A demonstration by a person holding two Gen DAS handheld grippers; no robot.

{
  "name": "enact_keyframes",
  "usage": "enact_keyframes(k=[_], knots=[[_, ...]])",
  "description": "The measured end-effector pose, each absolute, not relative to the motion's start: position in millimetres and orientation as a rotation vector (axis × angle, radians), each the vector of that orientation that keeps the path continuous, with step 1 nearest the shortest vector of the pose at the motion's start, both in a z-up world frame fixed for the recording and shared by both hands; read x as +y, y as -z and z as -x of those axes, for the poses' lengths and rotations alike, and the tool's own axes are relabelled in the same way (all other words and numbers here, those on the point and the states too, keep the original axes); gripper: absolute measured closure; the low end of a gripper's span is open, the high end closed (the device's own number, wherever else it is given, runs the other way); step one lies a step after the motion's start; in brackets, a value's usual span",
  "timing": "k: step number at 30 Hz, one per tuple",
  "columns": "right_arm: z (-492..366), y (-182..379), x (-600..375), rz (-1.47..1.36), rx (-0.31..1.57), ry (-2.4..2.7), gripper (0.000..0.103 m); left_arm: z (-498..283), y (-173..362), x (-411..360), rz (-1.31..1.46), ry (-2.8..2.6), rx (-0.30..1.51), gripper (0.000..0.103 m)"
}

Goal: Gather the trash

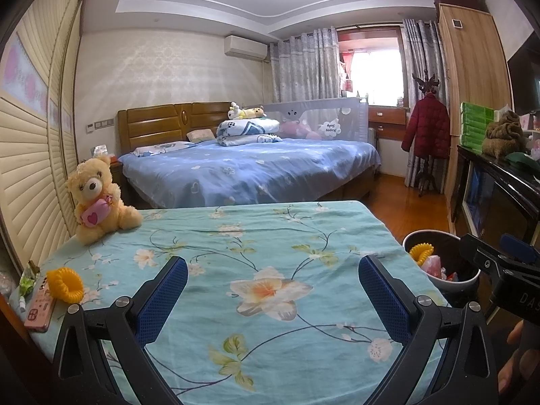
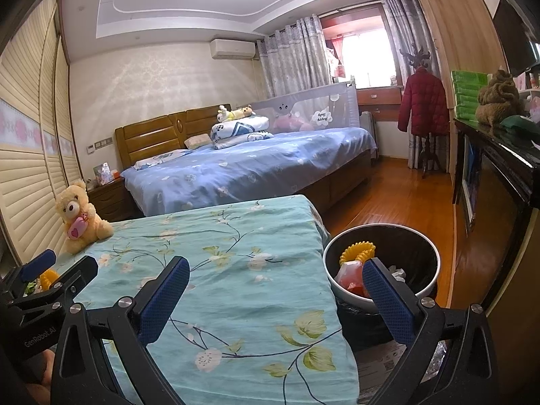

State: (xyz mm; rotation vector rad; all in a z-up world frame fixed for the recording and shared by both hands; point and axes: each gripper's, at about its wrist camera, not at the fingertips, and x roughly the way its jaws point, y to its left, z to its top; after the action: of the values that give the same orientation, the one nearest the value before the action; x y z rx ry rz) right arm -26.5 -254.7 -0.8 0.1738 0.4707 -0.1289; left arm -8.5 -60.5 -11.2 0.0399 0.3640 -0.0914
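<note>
A trash bin [image 2: 435, 263] with a white rim stands on the floor to the right of the table; it holds a yellow coil ring [image 2: 357, 249] and reddish wrappers [image 2: 351, 276]. It also shows in the left wrist view [image 1: 472, 278]. A second yellow coil ring [image 1: 64, 285] and a green crumpled wrapper [image 1: 27, 281] lie at the table's left edge. My left gripper [image 1: 271, 295] is open and empty above the floral cloth. My right gripper [image 2: 275, 298] is open and empty, its right finger over the bin.
The table wears a teal floral cloth [image 1: 270, 236]. A teddy bear [image 1: 98, 199] sits at its far left, a pink phone [image 1: 40, 310] at its near left. A bed [image 1: 249, 168] stands behind, a dark cabinet [image 1: 499, 195] to the right.
</note>
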Motion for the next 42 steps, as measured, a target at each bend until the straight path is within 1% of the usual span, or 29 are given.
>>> enact_keyframes(k=[42], knots=[[15.4, 7.1, -259.1, -0.196, 0.500, 0.101, 0.000, -2.8, 16.8, -61.0, -0.046, 0.091, 0.397, 0.001]])
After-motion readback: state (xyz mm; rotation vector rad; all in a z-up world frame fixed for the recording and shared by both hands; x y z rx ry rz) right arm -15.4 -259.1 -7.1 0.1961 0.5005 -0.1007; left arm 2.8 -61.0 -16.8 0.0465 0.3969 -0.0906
